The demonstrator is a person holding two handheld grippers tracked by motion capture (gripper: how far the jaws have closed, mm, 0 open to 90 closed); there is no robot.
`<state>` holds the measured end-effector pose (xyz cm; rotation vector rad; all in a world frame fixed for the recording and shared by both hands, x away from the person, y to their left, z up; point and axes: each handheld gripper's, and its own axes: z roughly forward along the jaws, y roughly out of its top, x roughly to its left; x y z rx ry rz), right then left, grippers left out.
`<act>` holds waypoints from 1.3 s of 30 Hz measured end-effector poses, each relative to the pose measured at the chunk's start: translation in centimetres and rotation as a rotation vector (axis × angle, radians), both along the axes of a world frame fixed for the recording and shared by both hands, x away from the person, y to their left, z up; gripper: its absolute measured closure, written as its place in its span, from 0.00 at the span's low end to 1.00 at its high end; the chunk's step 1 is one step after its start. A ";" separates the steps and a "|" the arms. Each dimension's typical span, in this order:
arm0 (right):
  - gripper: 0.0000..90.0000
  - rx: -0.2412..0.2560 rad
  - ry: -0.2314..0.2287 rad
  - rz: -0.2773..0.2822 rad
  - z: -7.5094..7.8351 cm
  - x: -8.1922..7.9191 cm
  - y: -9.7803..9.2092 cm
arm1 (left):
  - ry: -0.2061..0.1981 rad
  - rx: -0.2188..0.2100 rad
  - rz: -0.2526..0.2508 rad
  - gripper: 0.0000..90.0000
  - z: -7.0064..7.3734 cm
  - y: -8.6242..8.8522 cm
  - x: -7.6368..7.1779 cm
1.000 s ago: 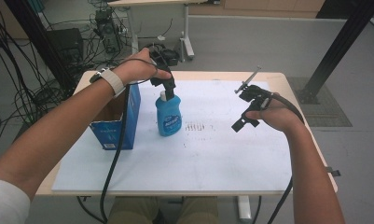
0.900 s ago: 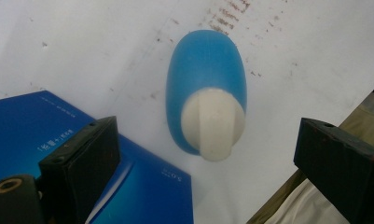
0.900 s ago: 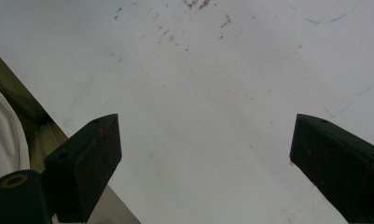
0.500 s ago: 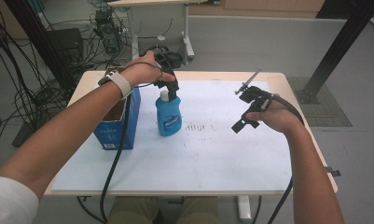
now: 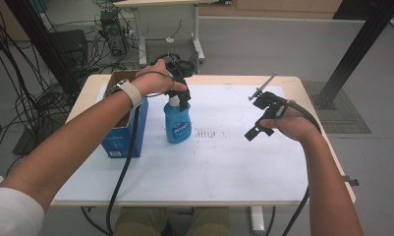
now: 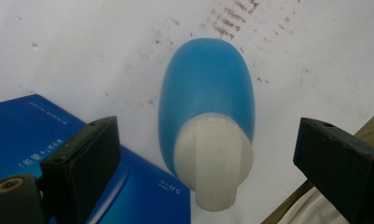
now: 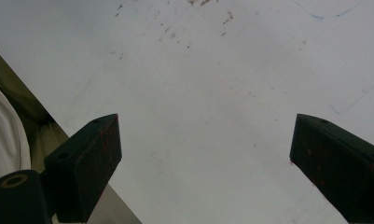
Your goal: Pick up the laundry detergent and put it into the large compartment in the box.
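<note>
Left gripper [image 6: 205,154] jaws wide apart above blue bottle [image 6: 206,98] cap

You have an open blue box [image 5: 121,130] standing on the white sheet [image 5: 224,167]. The sheet covers your wooden table [image 5: 327,147].

Wooden table [image 5: 307,86], white sheet [image 5: 224,162] covering most of it. Blue bottle [image 5: 177,123] upright left of centre; open blue box [image 5: 121,132] at left edge.
</note>
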<state>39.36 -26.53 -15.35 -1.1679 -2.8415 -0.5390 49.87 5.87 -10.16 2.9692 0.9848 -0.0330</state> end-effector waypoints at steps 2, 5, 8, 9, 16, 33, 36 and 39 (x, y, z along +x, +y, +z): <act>0.09 -0.002 0.000 0.000 0.0 0.0 0.0 | -0.001 0.000 0.002 0.09 -0.1 0.0 0.0; 0.10 -0.001 0.000 0.001 -0.1 0.0 0.0 | 0.000 -0.002 0.003 0.09 -0.1 0.0 0.0; 0.09 0.001 0.000 0.001 -0.1 0.1 -0.1 | 0.002 -0.005 0.003 0.09 -0.1 0.0 0.1; 0.09 0.000 0.001 0.000 0.0 0.1 -0.1 | 0.002 -0.005 0.003 0.09 -0.1 0.0 0.1; 0.09 -0.001 0.001 -0.003 0.1 0.0 -0.1 | 0.003 -0.010 0.009 0.09 -0.1 0.2 0.1; 0.09 0.001 -0.003 -0.002 0.2 0.0 -0.1 | 0.003 -0.021 0.020 0.09 0.0 0.7 0.2; 0.09 0.000 -0.005 0.000 0.2 0.0 0.0 | 0.001 -0.021 0.021 0.09 0.0 0.7 0.2; 0.09 0.003 -0.003 -0.005 0.2 0.0 0.0 | 0.004 -0.023 0.020 0.09 0.0 0.7 0.3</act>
